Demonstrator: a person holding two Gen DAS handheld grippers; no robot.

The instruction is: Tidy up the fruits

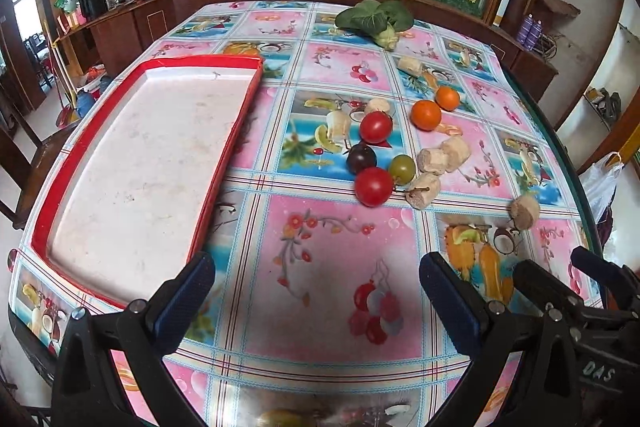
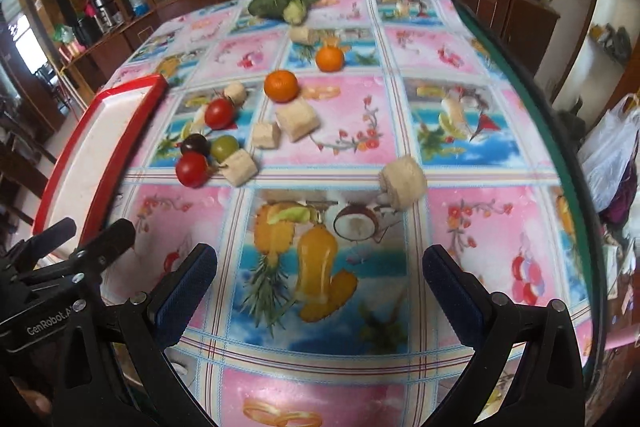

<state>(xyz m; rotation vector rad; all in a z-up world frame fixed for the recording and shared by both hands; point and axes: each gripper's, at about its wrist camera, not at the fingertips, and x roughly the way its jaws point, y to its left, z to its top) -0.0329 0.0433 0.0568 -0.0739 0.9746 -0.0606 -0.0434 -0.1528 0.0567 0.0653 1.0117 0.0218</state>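
A cluster of small fruits lies mid-table: two red tomatoes (image 1: pixel 374 186) (image 1: pixel 375 126), a dark one (image 1: pixel 361 157), a green one (image 1: pixel 402 169) and two oranges (image 1: pixel 426 115) (image 1: pixel 447 98). They also show in the right wrist view, the near red tomato (image 2: pixel 192 169) and the near orange (image 2: pixel 281 86) among them. An empty red-rimmed tray (image 1: pixel 224 155) lies at the left. My left gripper (image 1: pixel 316 291) is open and empty, near the table's front. My right gripper (image 2: pixel 320 281) is open and empty, beside it on the right.
Several beige cut root pieces (image 1: pixel 433 161) lie among the fruits, one apart (image 2: pixel 403 180). A leafy green vegetable (image 1: pixel 376 19) lies at the far side. The round table (image 1: pixel 320 267) has a patterned cloth. A cabinet stands behind, bags (image 2: pixel 612 163) to the right.
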